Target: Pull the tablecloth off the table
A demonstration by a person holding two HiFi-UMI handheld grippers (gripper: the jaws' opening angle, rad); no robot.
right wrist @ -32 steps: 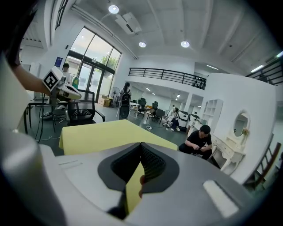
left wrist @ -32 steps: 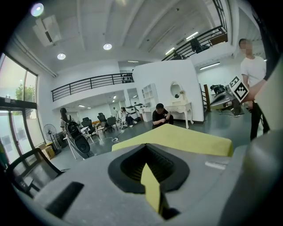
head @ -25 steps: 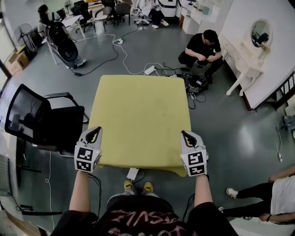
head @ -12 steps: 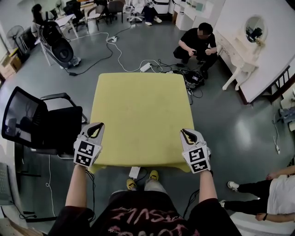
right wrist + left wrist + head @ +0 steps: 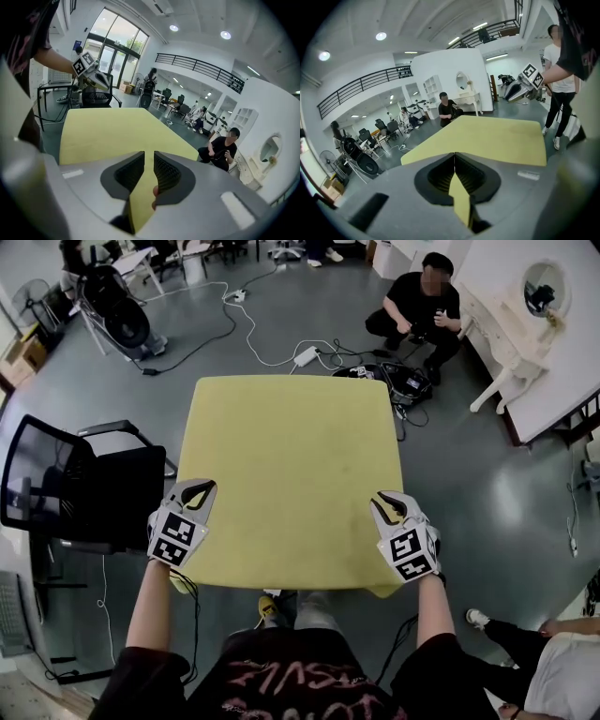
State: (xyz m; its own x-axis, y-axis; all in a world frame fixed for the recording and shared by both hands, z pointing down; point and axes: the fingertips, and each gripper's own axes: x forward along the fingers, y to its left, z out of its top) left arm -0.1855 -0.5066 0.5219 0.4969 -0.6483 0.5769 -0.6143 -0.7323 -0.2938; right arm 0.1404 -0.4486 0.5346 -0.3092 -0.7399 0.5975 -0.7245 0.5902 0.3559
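A yellow tablecloth (image 5: pixel 291 474) covers the square table. My left gripper (image 5: pixel 200 487) sits at the cloth's near left edge and is shut on a fold of the tablecloth (image 5: pixel 461 201), which runs up between its closed jaws (image 5: pixel 454 157). My right gripper (image 5: pixel 383 500) is at the near right edge. Its jaws are opening, with a narrow gap between the pads (image 5: pixel 149 157). A strip of the tablecloth (image 5: pixel 140 201) still lies in that gap, slack, and the pads no longer pinch it. The cloth's near right corner (image 5: pixel 386 589) hangs below the table edge.
A black office chair (image 5: pixel 75 484) stands close to the table's left side. A person crouches (image 5: pixel 427 310) beyond the far right corner among cables and boxes (image 5: pixel 398 381). A white dresser (image 5: pixel 525 324) is at the right, and a seated person's legs (image 5: pixel 525 643) at the near right.
Both grippers have stayed at the cloth's near edge and shifted slightly forward over it. The right gripper's fingers now stand a little apart.
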